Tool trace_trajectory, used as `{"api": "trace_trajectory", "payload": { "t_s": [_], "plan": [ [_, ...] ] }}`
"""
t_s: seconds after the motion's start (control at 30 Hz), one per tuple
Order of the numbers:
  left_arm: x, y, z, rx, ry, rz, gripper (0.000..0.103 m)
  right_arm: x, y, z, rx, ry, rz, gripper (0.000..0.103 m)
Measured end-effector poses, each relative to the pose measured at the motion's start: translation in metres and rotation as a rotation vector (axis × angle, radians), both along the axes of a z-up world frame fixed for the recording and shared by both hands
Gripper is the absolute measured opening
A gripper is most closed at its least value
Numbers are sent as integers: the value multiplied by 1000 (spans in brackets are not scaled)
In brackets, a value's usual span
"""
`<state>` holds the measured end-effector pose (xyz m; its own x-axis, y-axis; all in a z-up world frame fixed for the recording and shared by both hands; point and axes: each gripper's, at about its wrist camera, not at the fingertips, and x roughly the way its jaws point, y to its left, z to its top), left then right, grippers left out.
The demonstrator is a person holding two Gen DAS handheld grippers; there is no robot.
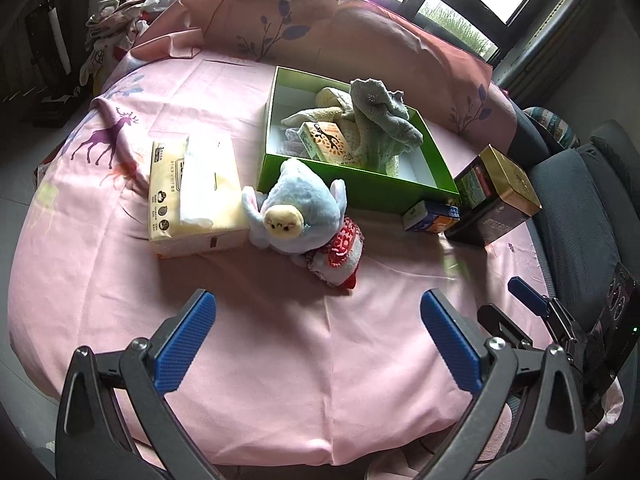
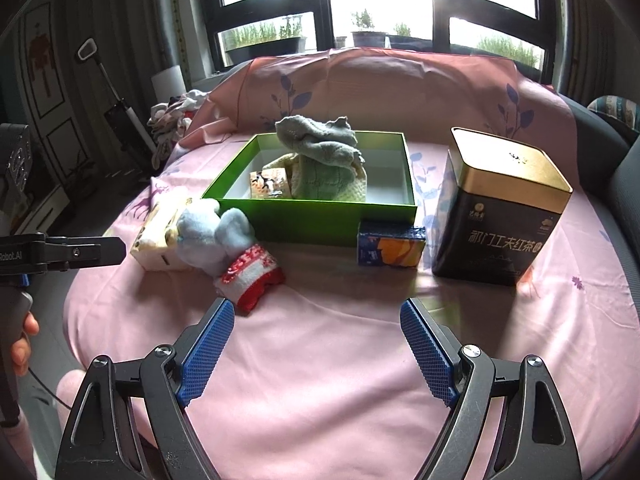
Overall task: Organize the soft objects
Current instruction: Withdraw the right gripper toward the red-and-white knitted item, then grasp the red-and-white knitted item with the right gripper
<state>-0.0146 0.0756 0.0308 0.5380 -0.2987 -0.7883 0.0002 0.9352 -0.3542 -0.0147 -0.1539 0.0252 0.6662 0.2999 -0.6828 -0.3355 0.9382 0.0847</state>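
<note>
A green box (image 1: 352, 190) (image 2: 320, 216) stands mid-table holding grey-green cloths (image 1: 380, 120) (image 2: 324, 160) and a small orange packet (image 1: 326, 142) (image 2: 269, 184). A blue plush toy (image 1: 294, 210) (image 2: 214, 242) lies against the box's front, with a red and white sock (image 1: 340, 256) (image 2: 252, 276) beside it. A tissue pack (image 1: 192, 196) (image 2: 154, 236) lies to the left of the plush. My left gripper (image 1: 318, 308) is open and empty, just short of the sock. My right gripper (image 2: 318, 314) is open and empty, to the right of the sock.
A black and gold tea tin (image 1: 496, 196) (image 2: 500, 208) and a small blue-orange carton (image 1: 430, 216) (image 2: 390, 244) stand right of the box. The round table wears a pink cloth (image 1: 280, 360) (image 2: 320, 380). A chair (image 1: 576, 216) is at the right edge; clothes (image 1: 116, 28) are piled far left.
</note>
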Motion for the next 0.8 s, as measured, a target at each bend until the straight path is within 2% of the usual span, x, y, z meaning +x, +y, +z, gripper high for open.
{"api": "trace_trajectory", "payload": {
  "t_s": [0.23,0.33,0.43,0.53,0.8],
  "plan": [
    [-4,-7,-13,-83,-46,-68,102,2,23,-33,28,52,106,86],
    [-1,-4,-22,-142,-46,-89,102,10,32,-50,55,98,132,86],
    [2,4,-33,-178,-33,-69,102,22,39,-64,109,140,149,86],
    [7,18,-41,-181,-15,-29,102,39,50,-74,147,171,158,86],
    [16,46,-51,-184,2,28,102,81,87,-94,132,188,159,83]
  ]
}}
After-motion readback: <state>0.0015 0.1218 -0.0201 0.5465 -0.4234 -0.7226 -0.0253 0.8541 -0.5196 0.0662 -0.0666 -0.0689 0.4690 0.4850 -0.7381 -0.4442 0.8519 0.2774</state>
